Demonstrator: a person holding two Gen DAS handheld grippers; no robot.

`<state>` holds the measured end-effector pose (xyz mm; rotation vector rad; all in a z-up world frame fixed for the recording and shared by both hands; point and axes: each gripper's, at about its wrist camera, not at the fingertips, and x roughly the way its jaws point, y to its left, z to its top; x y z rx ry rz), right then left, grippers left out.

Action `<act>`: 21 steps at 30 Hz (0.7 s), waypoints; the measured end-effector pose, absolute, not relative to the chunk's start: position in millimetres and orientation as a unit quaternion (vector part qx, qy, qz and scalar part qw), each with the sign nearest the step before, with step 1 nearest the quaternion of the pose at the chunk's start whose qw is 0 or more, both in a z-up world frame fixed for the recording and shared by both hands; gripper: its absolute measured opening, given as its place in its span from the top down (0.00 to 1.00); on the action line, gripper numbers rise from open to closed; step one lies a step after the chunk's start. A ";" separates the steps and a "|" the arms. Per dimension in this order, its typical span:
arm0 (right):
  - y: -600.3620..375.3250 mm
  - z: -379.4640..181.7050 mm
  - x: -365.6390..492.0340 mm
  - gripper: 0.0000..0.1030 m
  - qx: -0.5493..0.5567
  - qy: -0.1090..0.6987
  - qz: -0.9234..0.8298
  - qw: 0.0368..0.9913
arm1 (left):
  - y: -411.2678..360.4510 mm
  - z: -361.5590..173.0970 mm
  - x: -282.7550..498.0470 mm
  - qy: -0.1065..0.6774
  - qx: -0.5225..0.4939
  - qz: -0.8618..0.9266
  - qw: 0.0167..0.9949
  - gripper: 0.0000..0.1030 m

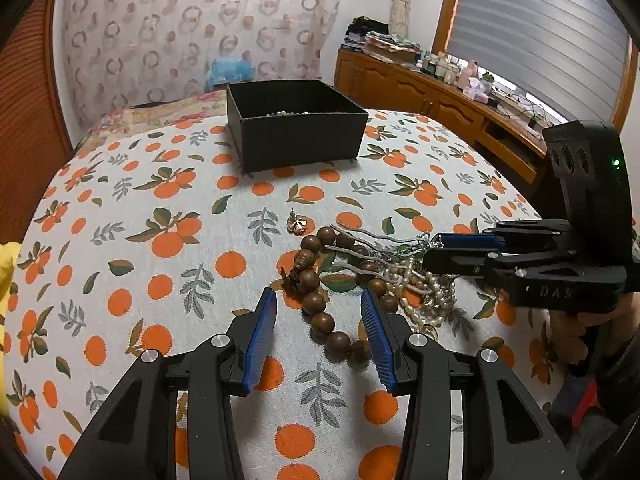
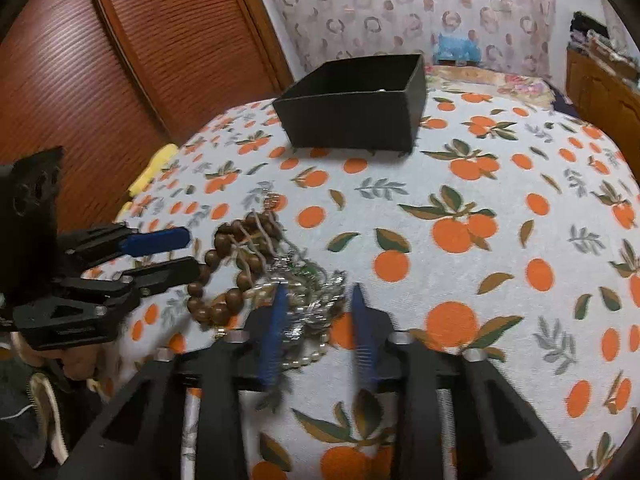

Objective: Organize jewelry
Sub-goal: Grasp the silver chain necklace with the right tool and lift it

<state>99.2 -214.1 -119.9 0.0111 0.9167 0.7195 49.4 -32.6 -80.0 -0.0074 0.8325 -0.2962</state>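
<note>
A: Step? Pile of jewelry [image 1: 384,276] lies well short of black box [image 1: 294,124]. Right gripper [image 2: 318,320] is parted around silver chains, nothing clamped.

B: Left gripper [image 1: 318,336] is held open astride wooden beads [image 1: 320,292]. Closing, then carrying to box, is called for.

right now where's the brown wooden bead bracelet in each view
Left wrist view: the brown wooden bead bracelet lies at centre, curving down between the left gripper fingers.
Right wrist view: the bracelet sits left of centre, beside the left gripper.
Shared landmark: the open black square box stands behind it on the orange-print tablecloth.
</note>
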 end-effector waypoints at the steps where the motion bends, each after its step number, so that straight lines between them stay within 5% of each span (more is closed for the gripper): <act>1: -213.5 -119.2 99.4 0.79 0.005 0.432 0.341 0.835 | -32.7 -80.7 49.6 0.403 -0.004 -0.143 0.904 0.59; 21: -201.3 -68.4 104.0 0.90 -0.044 0.348 0.338 0.873 | -28.6 -79.6 47.0 0.398 -0.011 -0.141 0.906 0.59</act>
